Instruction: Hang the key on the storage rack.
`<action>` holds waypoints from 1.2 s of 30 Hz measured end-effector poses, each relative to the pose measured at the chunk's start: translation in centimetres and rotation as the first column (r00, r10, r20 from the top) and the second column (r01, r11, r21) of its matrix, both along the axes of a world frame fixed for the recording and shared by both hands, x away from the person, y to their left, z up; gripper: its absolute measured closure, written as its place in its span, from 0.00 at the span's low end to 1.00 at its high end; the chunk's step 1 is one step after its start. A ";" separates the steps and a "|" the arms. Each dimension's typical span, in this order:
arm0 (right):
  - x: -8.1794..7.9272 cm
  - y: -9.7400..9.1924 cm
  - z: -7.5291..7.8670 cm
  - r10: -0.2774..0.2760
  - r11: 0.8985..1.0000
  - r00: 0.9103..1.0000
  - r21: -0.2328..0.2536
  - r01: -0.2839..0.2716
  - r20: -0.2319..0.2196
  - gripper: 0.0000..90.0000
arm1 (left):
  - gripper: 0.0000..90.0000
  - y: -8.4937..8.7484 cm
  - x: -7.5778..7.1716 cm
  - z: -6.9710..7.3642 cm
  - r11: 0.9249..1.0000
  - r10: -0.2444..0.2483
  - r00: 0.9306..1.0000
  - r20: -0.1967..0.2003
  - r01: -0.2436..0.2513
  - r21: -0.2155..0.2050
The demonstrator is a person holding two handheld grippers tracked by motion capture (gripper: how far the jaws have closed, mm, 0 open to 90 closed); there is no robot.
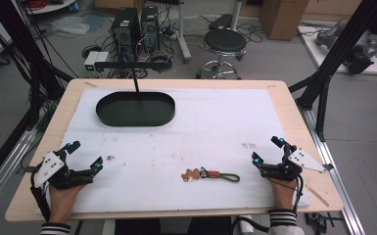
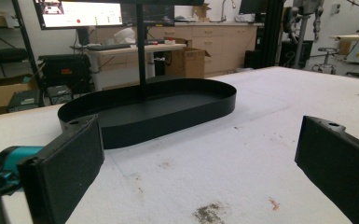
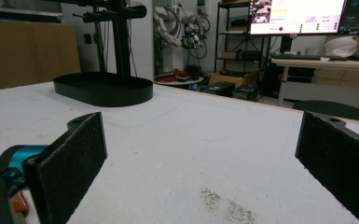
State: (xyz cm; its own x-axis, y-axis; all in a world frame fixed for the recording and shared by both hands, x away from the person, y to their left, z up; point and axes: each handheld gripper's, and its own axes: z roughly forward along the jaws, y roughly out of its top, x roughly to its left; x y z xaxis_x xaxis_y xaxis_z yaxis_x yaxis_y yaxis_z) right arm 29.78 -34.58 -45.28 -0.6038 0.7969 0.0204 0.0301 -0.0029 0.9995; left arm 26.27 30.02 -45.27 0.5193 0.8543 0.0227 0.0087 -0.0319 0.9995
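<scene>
We hold our left claw [image 1: 83, 157] near the left edge of the bench [image 1: 284, 105], low over the white mat [image 1: 215, 122], and its jaws are spread wide with nothing between them. Our right claw [image 1: 267, 150] sits near the right edge, also low over the mat, and its jaws are spread wide and empty too. Between the two claws, close to the near edge of the mat, lies the keychain [image 1: 209, 175]: some small copper-coloured round pieces, a red bit and a dark loop of cord, all flat on the mat. It is nearer to our right claw than to our left one, and neither claw touches it. The mat between the claws and the keychain is open, so there is plenty of room to move. Far off on the left half stands a black oval tray [image 1: 135, 109] with a thin black post [image 1: 135, 81] rising from it. The tray is well apart from the keychain and from both claws. Past the far edge of the bench we see a black stool [image 1: 224, 41] and two computer towers [image 1: 136, 27] on the floor.
</scene>
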 end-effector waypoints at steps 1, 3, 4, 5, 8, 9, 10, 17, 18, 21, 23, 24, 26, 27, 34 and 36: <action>0.0 0.0 0.0 0.003 1.000 1.000 -0.001 -0.003 -0.001 0.01 | 0.02 0.0 0.0 0.0 1.000 0.000 1.000 -0.003 0.000 0.001; 0.0 0.0 0.0 0.003 1.000 1.000 0.000 -0.003 -0.001 0.01 | 0.02 0.0 0.0 0.0 1.000 0.000 1.000 -0.003 0.000 0.002; 0.0 0.0 0.0 0.003 1.000 1.000 0.000 -0.003 -0.001 0.01 | 0.02 0.0 0.0 0.0 1.000 0.000 1.000 -0.003 0.000 0.002; 0.0 0.0 0.0 0.000 1.000 1.000 -0.004 0.000 0.000 0.01 | 0.02 0.0 0.0 0.0 1.000 0.000 1.000 -0.006 0.000 0.000; 0.0 0.0 0.0 0.001 1.000 1.000 -0.008 0.000 0.008 0.01 | 0.02 0.0 0.0 0.0 1.000 0.000 1.000 -0.005 0.000 -0.003; 0.0 0.0 0.0 0.000 1.000 1.000 -0.008 0.000 0.006 0.01 | 0.02 0.0 0.0 0.0 1.000 -0.002 1.000 -0.002 0.002 -0.001; 0.0 0.0 0.0 -0.001 1.000 1.000 -0.001 0.001 0.000 0.01 | 0.02 0.0 0.0 0.0 1.000 -0.002 1.000 -0.002 0.002 -0.003; 0.1 -0.1 0.0 -0.002 1.000 1.000 0.006 0.002 -0.001 0.01 | 0.02 0.0 0.0 0.0 1.000 -0.006 1.000 -0.003 0.006 -0.002; 0.1 -0.1 0.1 -0.001 1.000 1.000 0.011 0.001 -0.011 0.01 | 0.02 0.1 0.0 0.0 1.000 -0.006 1.000 -0.004 0.006 -0.007; 0.2 -0.4 0.2 0.008 1.000 1.000 0.018 -0.007 -0.024 0.01 | 0.02 0.1 0.1 0.0 1.000 -0.006 1.000 -0.007 0.006 -0.011; 0.1 -0.4 0.6 0.015 1.000 1.000 0.017 -0.015 -0.023 0.01 | 0.02 0.1 0.1 0.0 1.000 -0.005 1.000 -0.006 0.005 -0.010; 0.1 -0.4 0.8 0.026 1.000 1.000 0.014 -0.026 -0.017 0.01 | 0.02 0.1 0.1 0.0 1.000 -0.005 1.000 -0.007 0.005 -0.009; 0.0 -0.3 1.5 0.057 0.998 0.998 -0.003 -0.057 -0.023 0.01 | 0.02 0.1 0.1 0.0 1.000 -0.006 1.000 -0.006 0.006 -0.011; 0.0 -0.3 2.0 0.078 0.997 0.997 -0.025 -0.078 -0.028 0.01 | 0.02 0.1 0.1 0.0 1.000 -0.006 1.000 -0.006 0.006 -0.011; 0.2 0.3 5.4 0.209 0.966 0.976 -0.140 -0.216 -0.063 0.01 | 0.02 0.1 0.1 0.0 1.000 -0.007 1.000 -0.008 0.007 -0.010; 0.3 0.7 6.2 0.247 0.949 0.965 -0.179 -0.260 -0.093 0.01 | 0.02 0.1 0.1 0.0 1.000 -0.008 1.000 -0.006 0.008 -0.007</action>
State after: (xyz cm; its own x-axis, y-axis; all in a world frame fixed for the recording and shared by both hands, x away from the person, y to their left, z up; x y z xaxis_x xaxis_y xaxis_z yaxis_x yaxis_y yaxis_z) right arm 30.08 -33.85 -39.11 -0.7890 0.6107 -0.0667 0.0733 0.2015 0.9767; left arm 26.36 30.10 -45.26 0.5262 0.8503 0.0138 0.0143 -0.0251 0.9996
